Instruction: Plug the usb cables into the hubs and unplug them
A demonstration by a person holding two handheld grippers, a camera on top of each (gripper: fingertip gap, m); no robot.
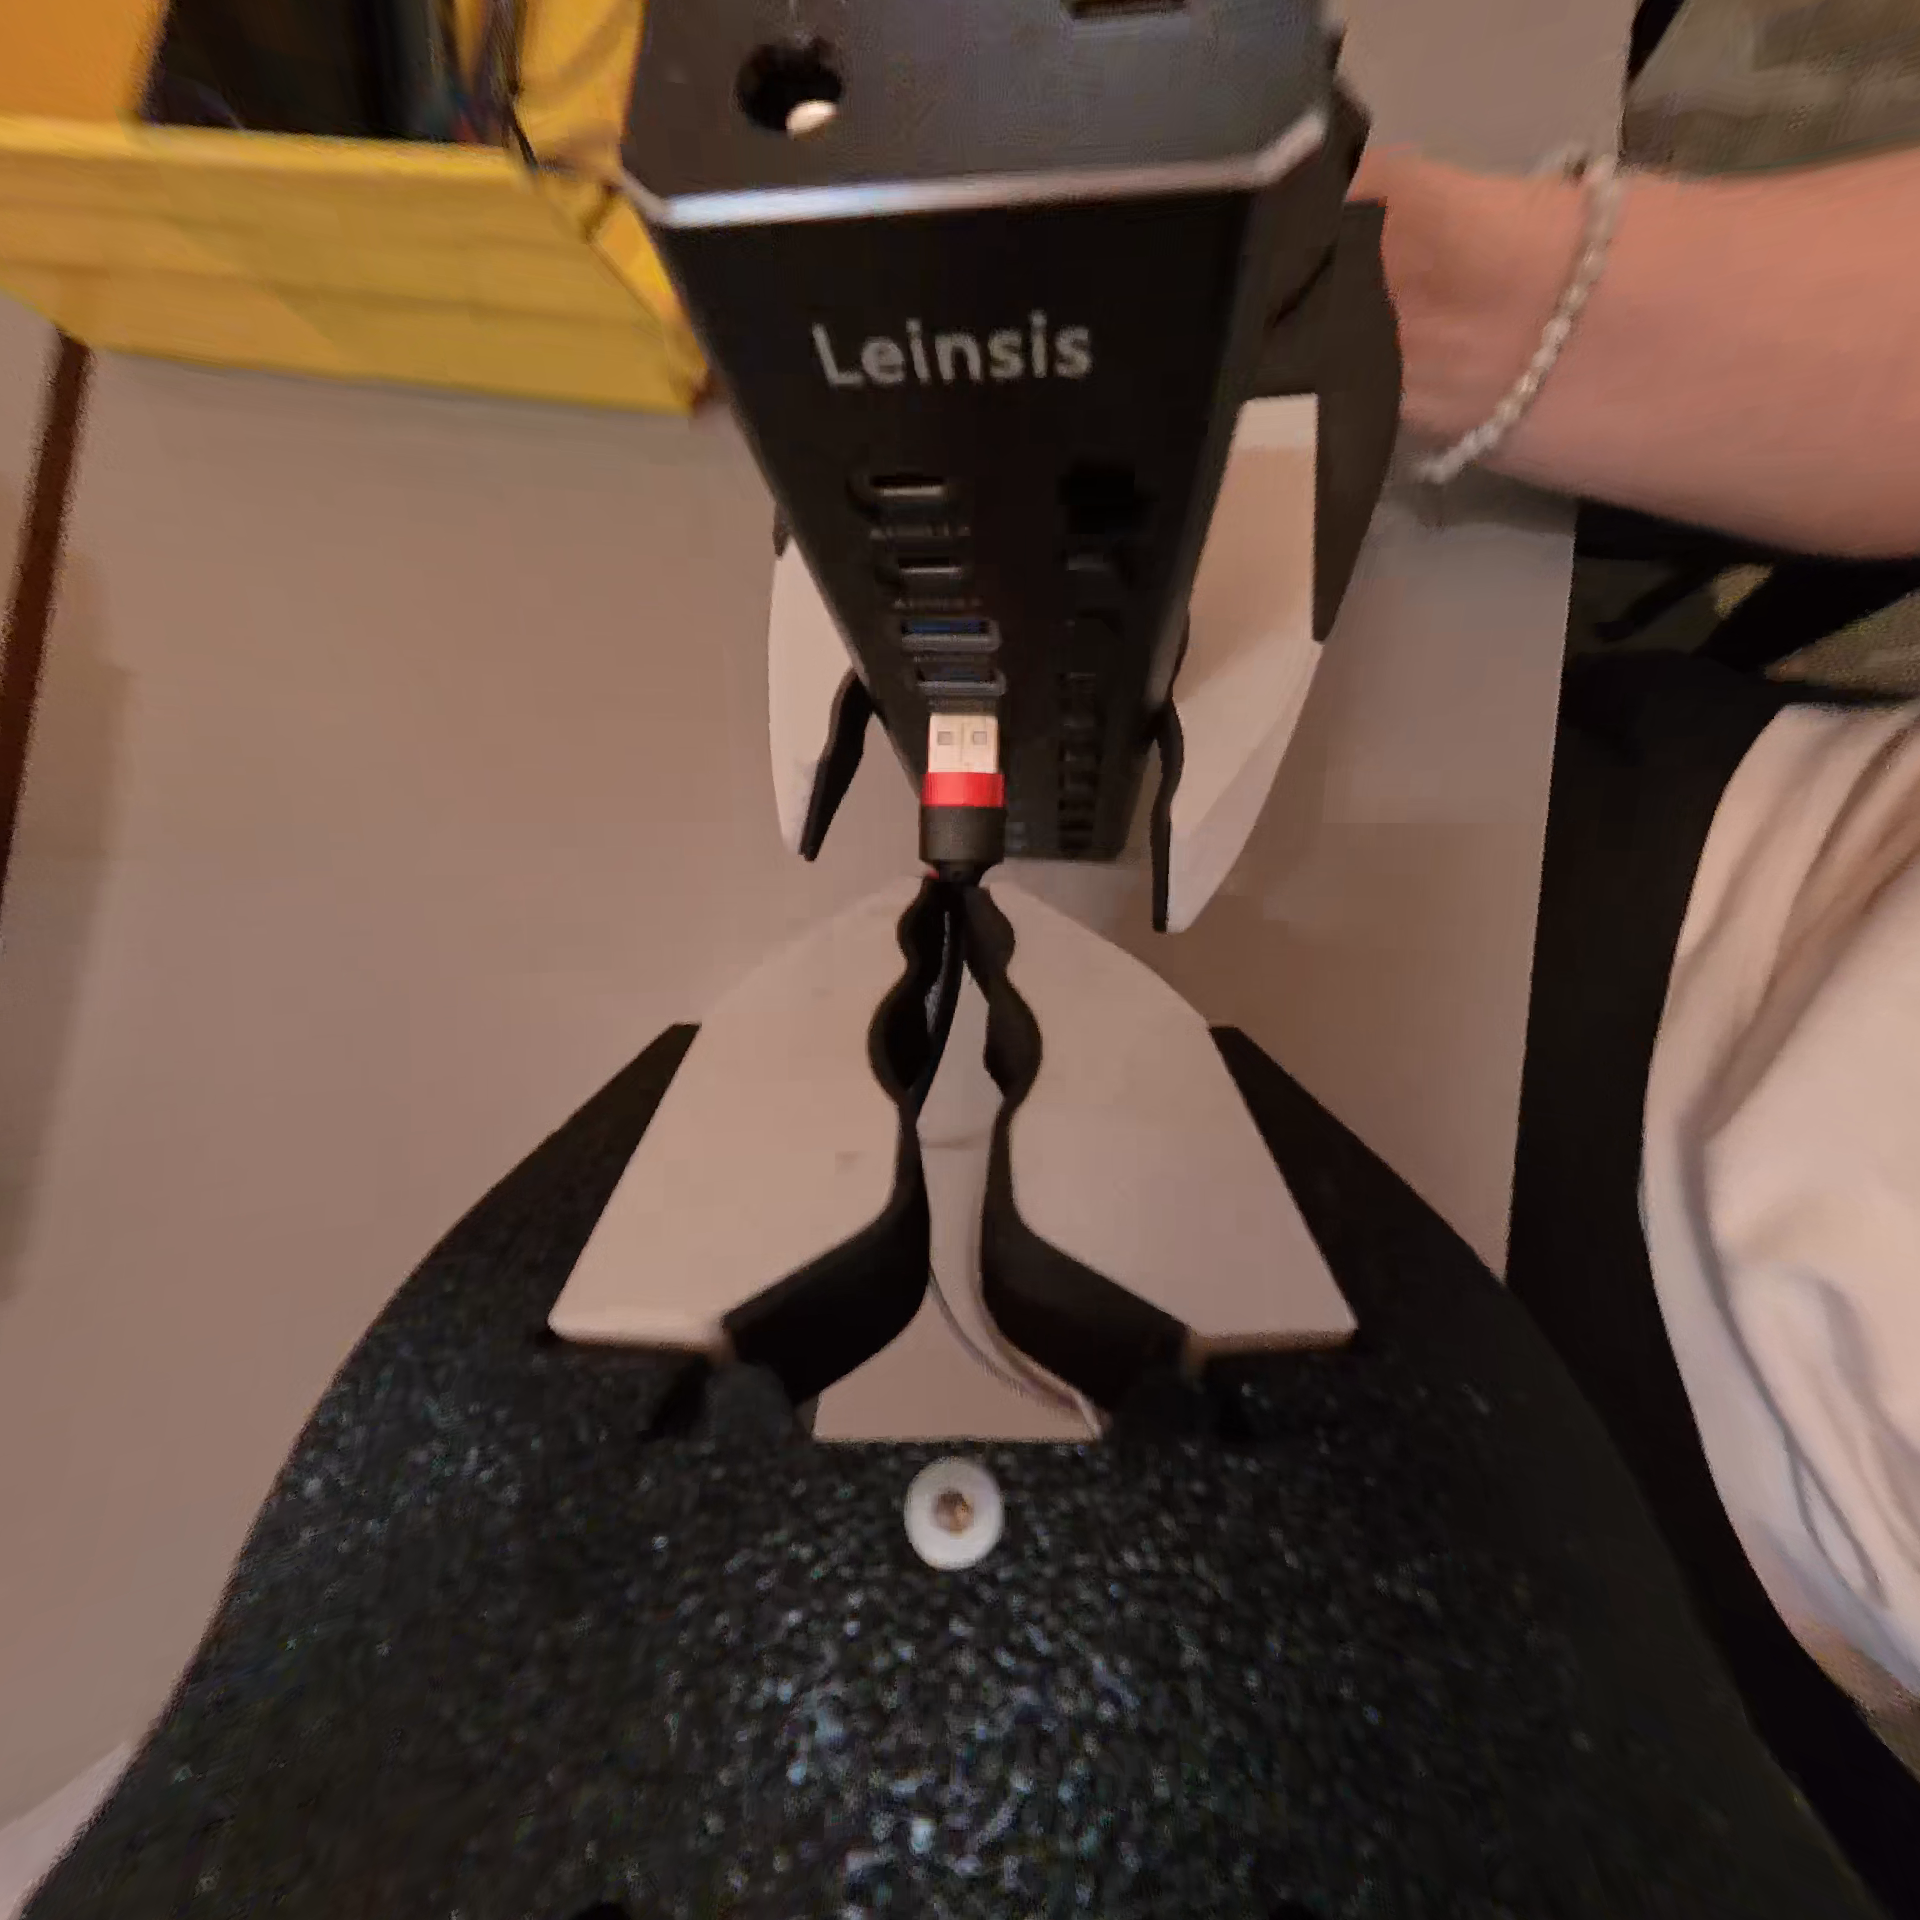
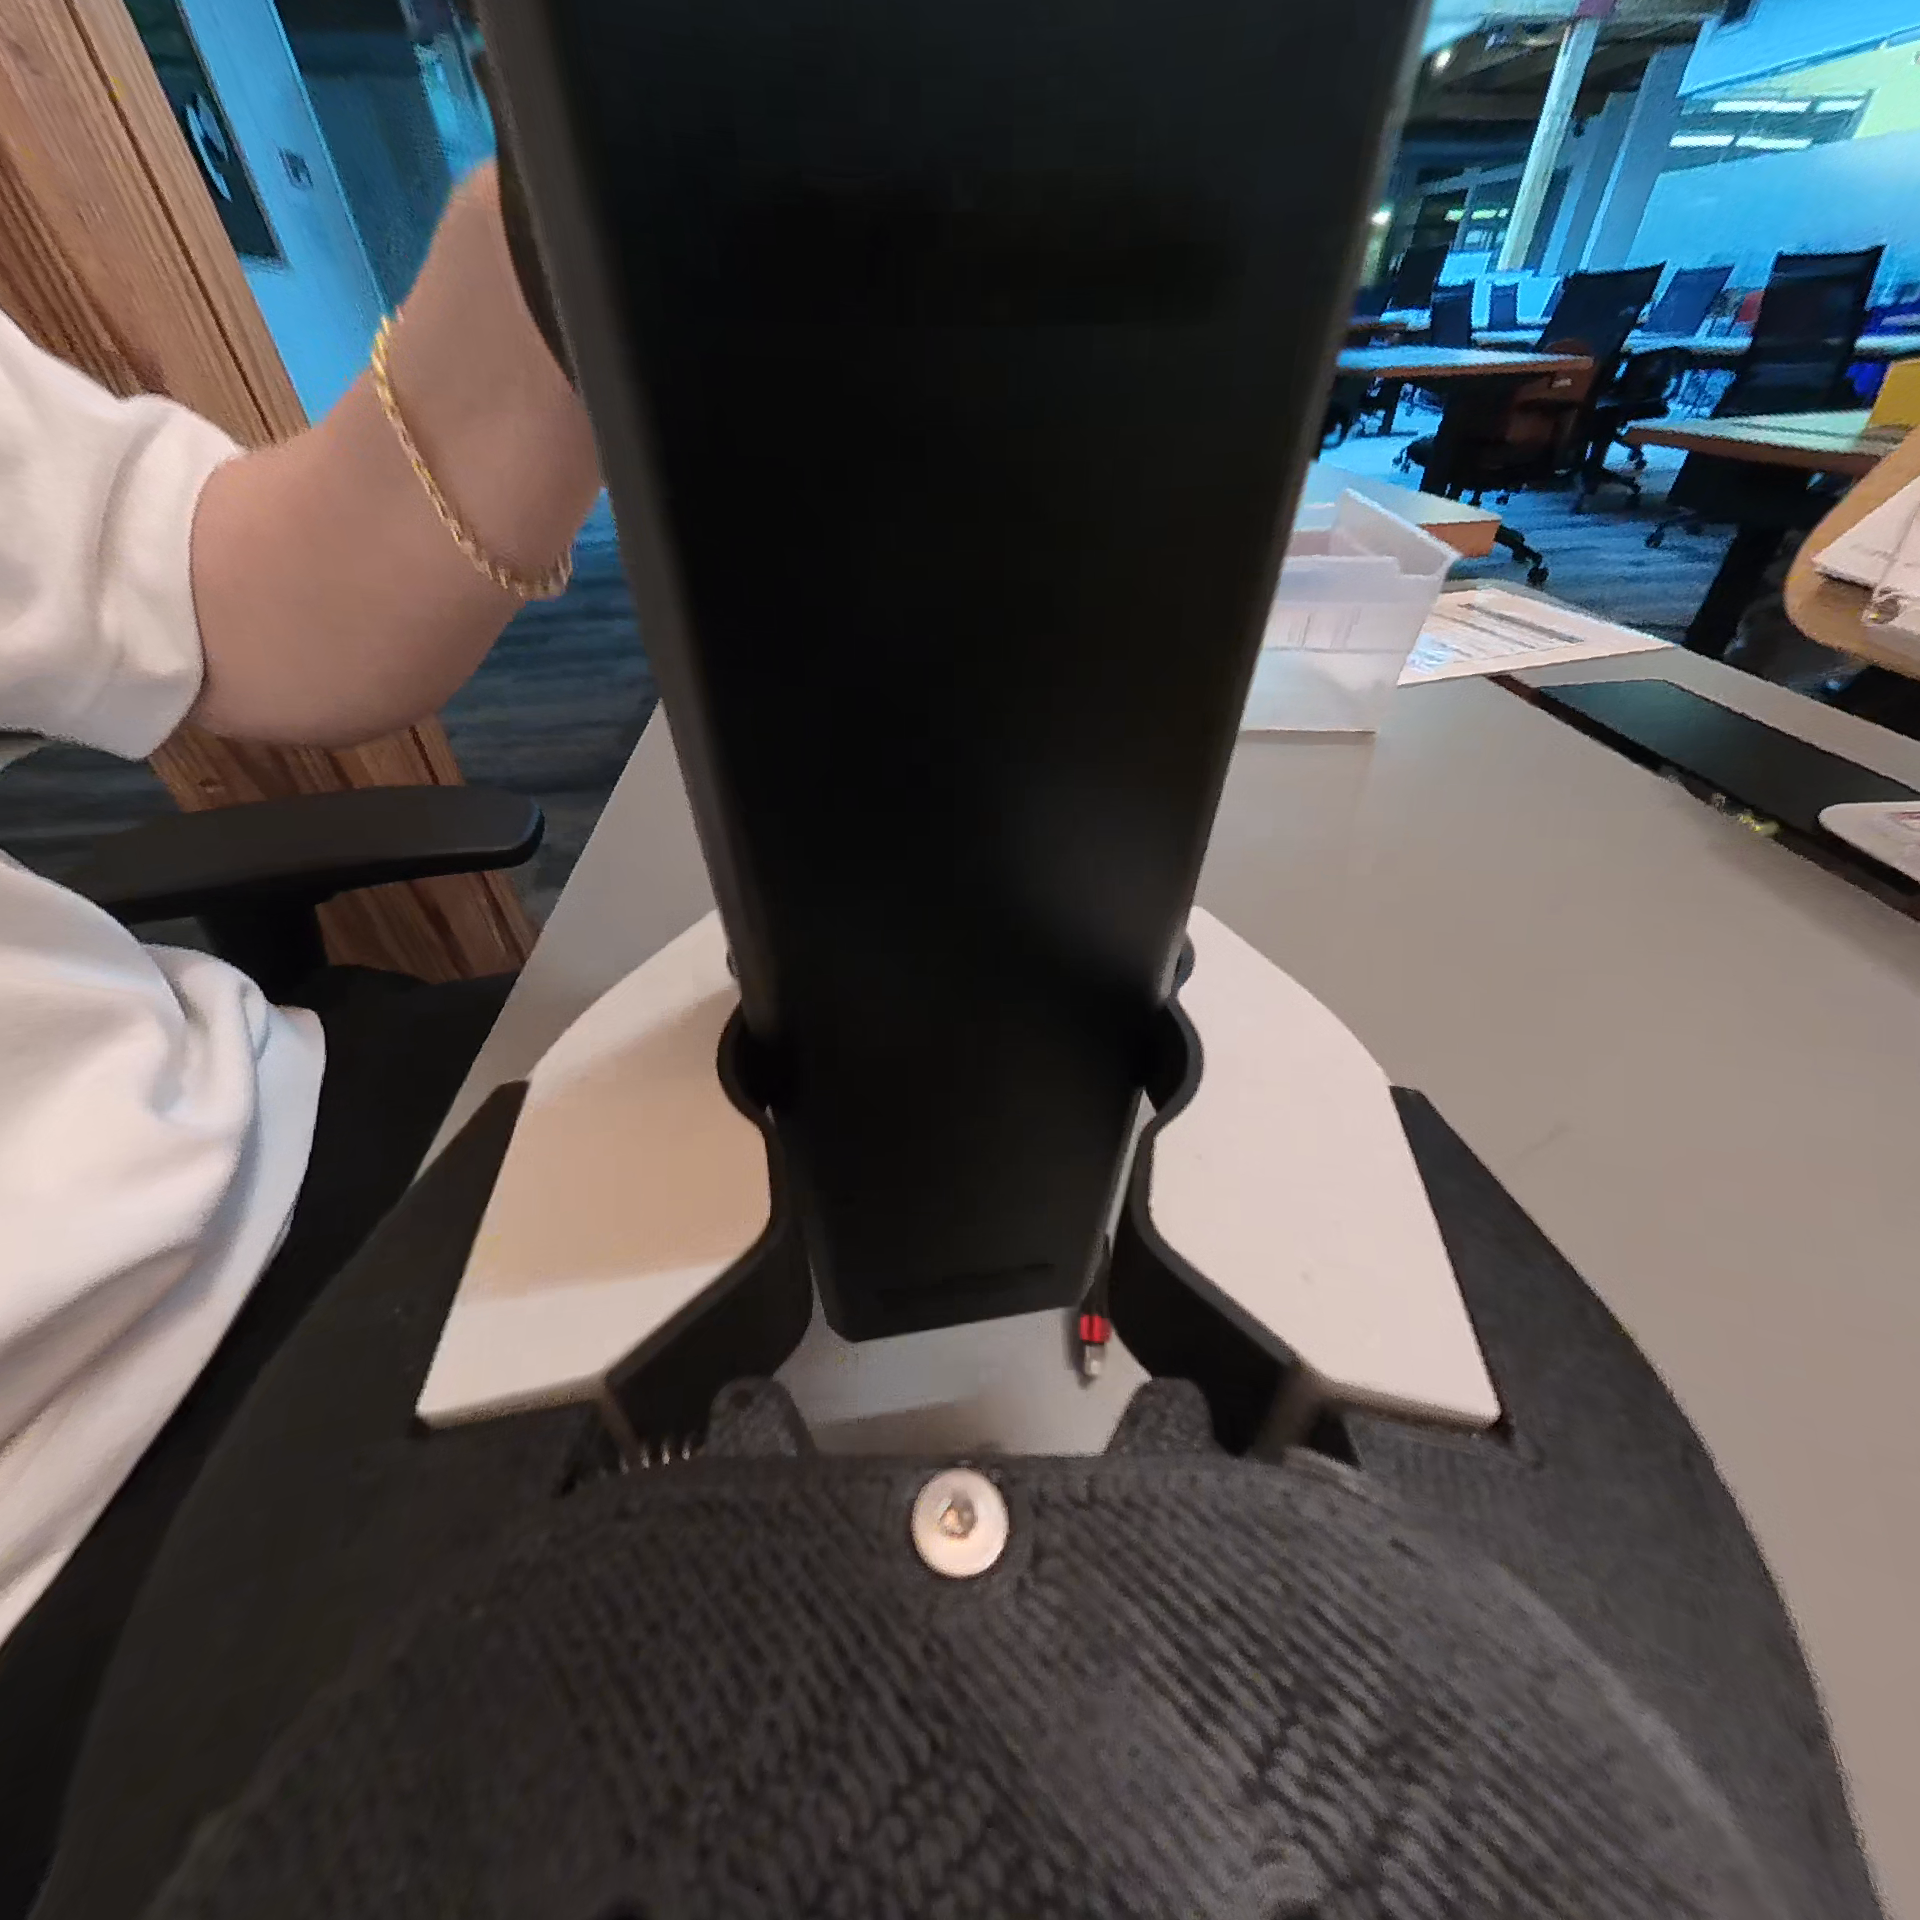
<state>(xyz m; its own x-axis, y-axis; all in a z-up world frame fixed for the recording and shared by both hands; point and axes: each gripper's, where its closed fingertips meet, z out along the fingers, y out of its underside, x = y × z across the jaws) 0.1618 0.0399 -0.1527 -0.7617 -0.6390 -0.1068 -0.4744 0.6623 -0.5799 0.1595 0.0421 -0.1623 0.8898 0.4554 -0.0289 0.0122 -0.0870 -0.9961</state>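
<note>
My left gripper point(image 1: 954, 920) is shut on a black USB cable point(image 1: 935, 1029), just behind its plug point(image 1: 963, 774). The plug has a red band and a bare silver end. The silver end shows in full and its tip touches the face of the black hub point(image 1: 966, 416), just below two blue ports point(image 1: 951, 634). I cannot tell whether the tip is inside a port. My right gripper point(image 2: 961, 1023) is shut on the hub point(image 2: 956, 623), holding its lower end so that it stands up from the grey table point(image 2: 1455, 987). The plug shows small beside the hub in the right wrist view point(image 2: 1089, 1340).
A yellow box point(image 1: 312, 239) stands at the back left. A person's forearm with a bracelet point(image 1: 1558, 312) is to the right of the hub. A clear plastic container point(image 2: 1351, 592), papers point(image 2: 1507, 634) and a black strip point(image 2: 1714, 748) lie farther along the table. A chair armrest point(image 2: 312, 842) is at the left. Left and right tips are no more than a few centimetres apart.
</note>
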